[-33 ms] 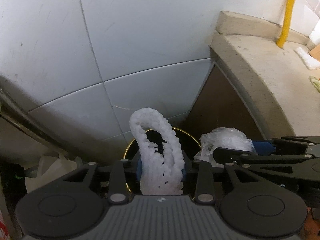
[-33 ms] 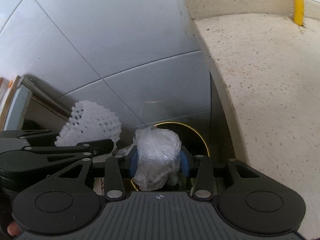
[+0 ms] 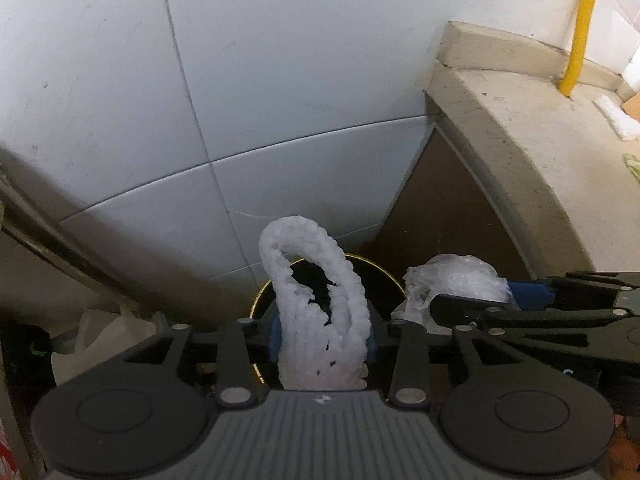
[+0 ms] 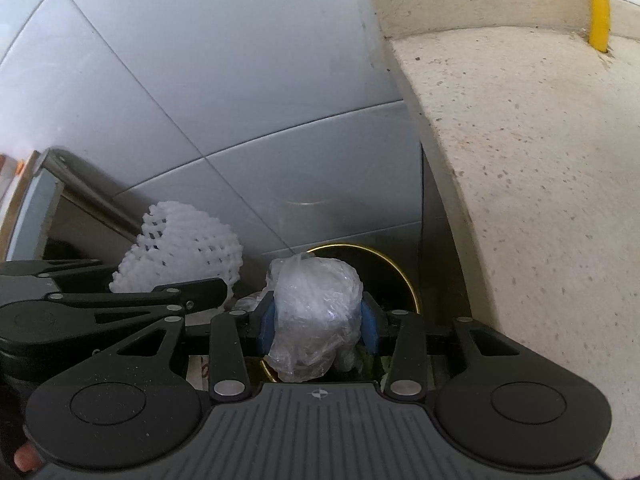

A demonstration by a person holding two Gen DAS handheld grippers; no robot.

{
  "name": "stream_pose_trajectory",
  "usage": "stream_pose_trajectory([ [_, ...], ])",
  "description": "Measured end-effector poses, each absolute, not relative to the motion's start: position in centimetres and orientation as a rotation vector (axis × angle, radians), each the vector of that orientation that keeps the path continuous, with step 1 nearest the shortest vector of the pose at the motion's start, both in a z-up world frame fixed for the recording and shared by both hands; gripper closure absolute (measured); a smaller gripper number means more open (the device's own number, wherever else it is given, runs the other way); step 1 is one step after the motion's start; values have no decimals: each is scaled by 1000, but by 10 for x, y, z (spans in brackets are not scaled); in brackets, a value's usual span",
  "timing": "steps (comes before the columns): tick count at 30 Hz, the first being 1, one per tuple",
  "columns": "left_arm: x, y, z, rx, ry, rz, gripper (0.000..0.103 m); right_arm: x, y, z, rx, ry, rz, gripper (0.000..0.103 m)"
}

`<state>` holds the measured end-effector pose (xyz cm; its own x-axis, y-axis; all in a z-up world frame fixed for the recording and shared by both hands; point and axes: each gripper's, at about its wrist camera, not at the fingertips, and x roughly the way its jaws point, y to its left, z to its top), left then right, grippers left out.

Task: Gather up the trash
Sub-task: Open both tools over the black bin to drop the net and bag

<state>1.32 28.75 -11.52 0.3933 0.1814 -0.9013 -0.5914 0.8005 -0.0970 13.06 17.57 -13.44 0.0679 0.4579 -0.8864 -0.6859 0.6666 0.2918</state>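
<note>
A: Nearest first. What does each gripper carry?

B: The left gripper (image 3: 323,344) has the white foam net (image 3: 320,312) between its blue pads; its jaws have just been opening, though the pads seem to touch the net's sides. The right gripper (image 4: 318,324) pinches the crumpled clear plastic (image 4: 316,316), pads pressed against both sides.

A: And beyond them?

B: Right below and behind both loads sits the gold-rimmed bin (image 3: 384,270), its dark mouth open, wedged between the tiled wall (image 3: 280,100) and the stone counter (image 4: 520,160).

A: So the step?

B: The drop, I judge. Both pieces hang over the mouth. Next calls for spreading the jaws fully so each falls inside, not onto the rim.
</note>
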Motion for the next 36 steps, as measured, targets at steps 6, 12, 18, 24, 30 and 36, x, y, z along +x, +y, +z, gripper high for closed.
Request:
stream_pose_trajectory([
  [6,14,292,-115,-440,1067,531,64,130,179,-135,-248,1222,871,50],
  [12,9,299,-114,-469,1065,544,60,129,179,-133,-271,1214,874,45],
  [18,3,302,-111,-479,1052,554,58,125,180,-132,-277,1201,882,37],
  [24,-3,300,-103,-479,1021,536,57,124,181,-129,-265,1187,873,34],
  [30,-9,294,-88,-467,967,500,51,121,172,-107,-235,1126,845,32],
  [36,-14,280,-64,-413,901,474,51,116,154,-72,-211,1032,807,30],
])
